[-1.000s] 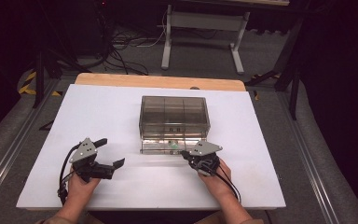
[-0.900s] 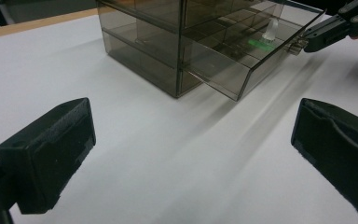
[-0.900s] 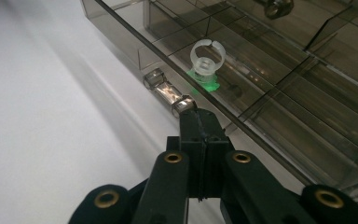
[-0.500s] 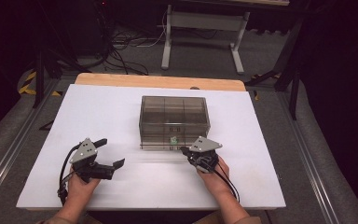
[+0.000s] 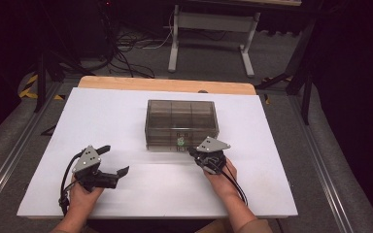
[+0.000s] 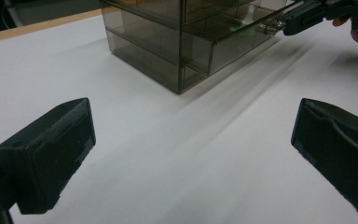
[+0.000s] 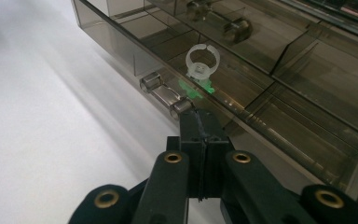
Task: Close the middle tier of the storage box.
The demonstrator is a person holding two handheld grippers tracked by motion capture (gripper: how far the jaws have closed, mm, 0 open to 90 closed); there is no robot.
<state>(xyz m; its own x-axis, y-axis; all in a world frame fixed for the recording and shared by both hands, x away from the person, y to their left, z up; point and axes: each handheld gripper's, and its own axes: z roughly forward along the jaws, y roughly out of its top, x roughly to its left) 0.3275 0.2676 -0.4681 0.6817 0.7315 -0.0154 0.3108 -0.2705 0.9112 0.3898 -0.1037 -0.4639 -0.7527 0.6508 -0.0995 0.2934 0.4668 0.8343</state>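
Right tongs [image 7: 196, 122] pinching drawer handle [image 7: 165, 95], left tongs [image 6: 191, 154] wide

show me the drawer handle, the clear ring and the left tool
drawer handle [image 7: 164, 94], right gripper view, middle of the metal bar
clear ring [image 7: 203, 60], right gripper view, on its hoop
left tool [image 5: 110, 160], high view, midway between its open jaws

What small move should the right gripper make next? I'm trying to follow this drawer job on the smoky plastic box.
Probably a short, straight push toward the box. The right gripper, jaws shut, has its tips against the metal handle of the lower drawer, which looks slightly out, with a clear ring inside. The left gripper rests open on the table, away from the drawer box.
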